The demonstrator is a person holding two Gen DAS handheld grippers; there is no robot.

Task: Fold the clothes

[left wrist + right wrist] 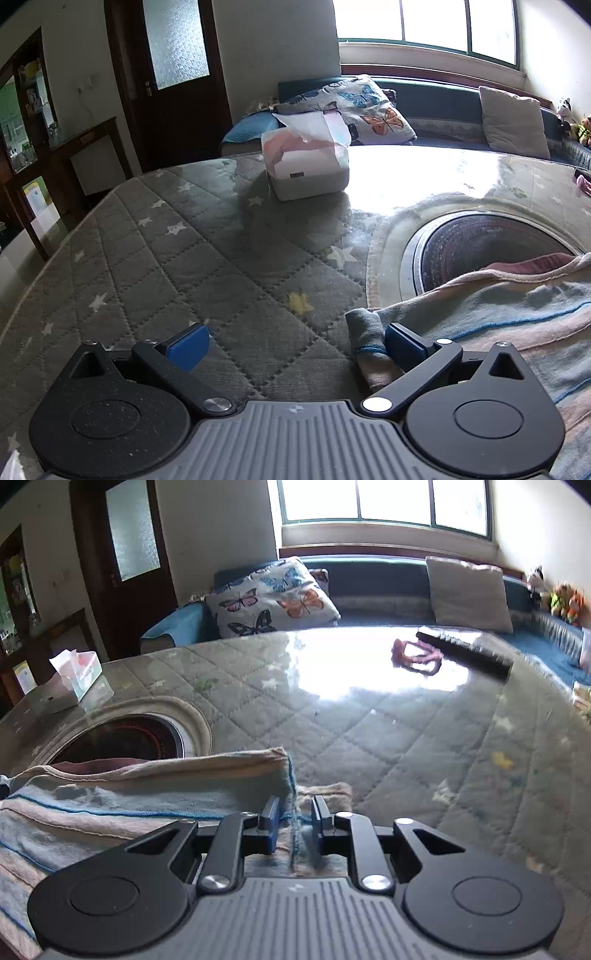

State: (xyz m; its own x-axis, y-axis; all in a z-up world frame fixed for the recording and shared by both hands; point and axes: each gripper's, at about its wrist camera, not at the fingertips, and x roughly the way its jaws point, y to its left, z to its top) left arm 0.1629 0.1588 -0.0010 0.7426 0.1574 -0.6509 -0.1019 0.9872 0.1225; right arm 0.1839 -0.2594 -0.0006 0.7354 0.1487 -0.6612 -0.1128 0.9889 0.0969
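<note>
A folded cloth (480, 314) striped in pale blue, pink and beige lies on the quilted grey table cover (184, 258). My left gripper (293, 334) is open wide at the cloth's left corner; its right finger (400, 343) rests against the bunched corner and its left finger stands over bare cover. In the right wrist view the same cloth (129, 794) fills the lower left. My right gripper (295, 805) stands at its right edge with the jaws narrowly apart. The thin cloth edge runs up between the pads, with a gap visible on each side.
A tissue box (306, 166) (79, 675) stands at the table's far left. A round dark inset (480, 251) (122, 738) sits just behind the cloth. A pink loop (417, 657) and a black remote (465, 653) lie far right. A sofa with pillows (273, 598) stands beyond.
</note>
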